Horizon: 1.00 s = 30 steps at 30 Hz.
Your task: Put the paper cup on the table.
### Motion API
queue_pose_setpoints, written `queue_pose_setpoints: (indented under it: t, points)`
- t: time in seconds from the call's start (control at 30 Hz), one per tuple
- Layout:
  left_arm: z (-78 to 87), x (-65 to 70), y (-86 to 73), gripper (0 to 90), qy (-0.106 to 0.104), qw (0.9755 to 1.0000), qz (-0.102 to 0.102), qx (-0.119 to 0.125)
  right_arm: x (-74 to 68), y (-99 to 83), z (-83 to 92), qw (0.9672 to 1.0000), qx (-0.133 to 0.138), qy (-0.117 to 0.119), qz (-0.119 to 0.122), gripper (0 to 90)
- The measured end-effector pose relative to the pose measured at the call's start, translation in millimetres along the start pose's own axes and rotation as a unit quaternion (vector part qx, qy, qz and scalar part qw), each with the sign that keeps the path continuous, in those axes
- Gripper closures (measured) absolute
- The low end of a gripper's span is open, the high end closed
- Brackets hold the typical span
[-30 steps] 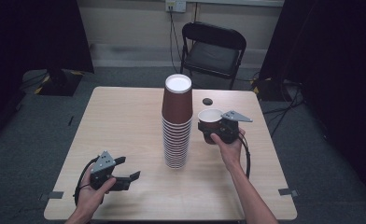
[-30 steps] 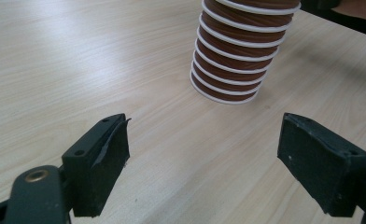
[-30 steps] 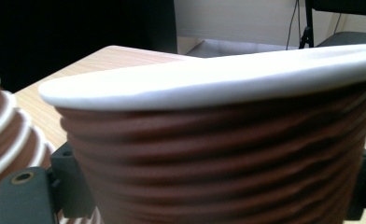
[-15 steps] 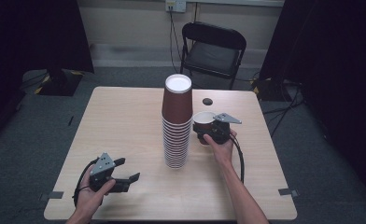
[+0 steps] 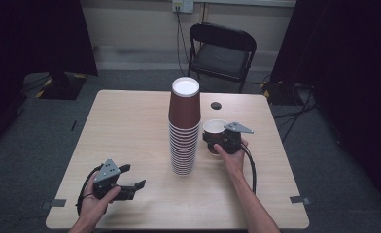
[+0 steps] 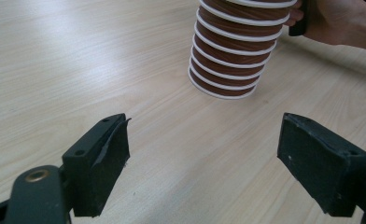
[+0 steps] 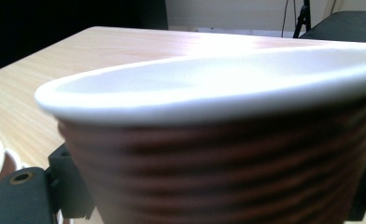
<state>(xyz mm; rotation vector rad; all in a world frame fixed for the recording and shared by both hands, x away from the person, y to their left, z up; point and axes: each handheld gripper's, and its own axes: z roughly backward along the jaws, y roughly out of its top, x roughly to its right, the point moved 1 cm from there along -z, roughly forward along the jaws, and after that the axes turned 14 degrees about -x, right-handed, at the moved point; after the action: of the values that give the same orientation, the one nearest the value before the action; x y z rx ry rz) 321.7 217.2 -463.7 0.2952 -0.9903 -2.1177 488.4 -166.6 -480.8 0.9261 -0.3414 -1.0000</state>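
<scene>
A tall upside-down stack of brown paper cups [image 5: 184, 125] with white rims stands at the table's middle; its lower rims [image 6: 232, 51] show in the left gripper view. My right gripper [image 5: 216, 141] is shut on a single brown cup [image 5: 214, 132], upright with its white inside showing, just right of the stack. That cup [image 7: 228, 140] looms close in the right gripper view, between the jaws. My left gripper [image 5: 136, 187] rests open near the front left of the table, nothing between its pads [image 6: 104, 161], pointing toward the stack.
The wooden table [image 5: 125, 121] has a small dark round hole [image 5: 216, 105] behind the stack. A black folding chair [image 5: 220, 51] stands beyond the far edge. Bare wood lies left of the stack and along the front edge.
My right gripper has carried the single cup leftward and slightly down, closer to the stack. The left gripper has stayed put.
</scene>
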Motion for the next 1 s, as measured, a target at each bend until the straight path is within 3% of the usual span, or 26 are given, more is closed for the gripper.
queue_pose_setpoints:
  t: [0.17, 0.67, 0.73, 0.8, 0.93, 1.0]
  points:
    - [0.1, 0.0, 1.1, 16.6, 0.000, 1.0000, -0.003, 0.002, -2.7, -5.5, 8.7, 0.9998, -0.012, -0.003, 0.017, 11.2]
    - [0.1, 0.8, 1.9, 16.6, 0.003, 1.0000, -0.007, 0.001, -1.3, -19.0, 21.6, 0.9991, -0.033, 0.001, 0.027, 10.6]
    - [-0.3, 2.1, 2.3, 16.6, -0.005, 1.0000, -0.002, 0.001, -1.3, -20.6, 22.8, 0.9990, -0.036, 0.000, 0.028, 10.6]
    - [0.1, 3.3, 3.1, 16.6, -0.013, 0.9999, -0.001, 0.005, -0.9, -22.0, 23.3, 0.9984, -0.047, -0.003, 0.033, 11.3]
    - [1.2, 4.1, 3.7, 16.6, -0.008, 0.9999, -0.008, 0.006, 0.0, -23.8, 25.1, 0.9979, -0.056, -0.004, 0.034, 11.7]
    - [0.8, 3.6, 3.3, 16.6, -0.007, 0.9999, -0.007, 0.006, -0.7, -24.5, 25.9, 0.9967, -0.073, -0.006, 0.035, 12.6]
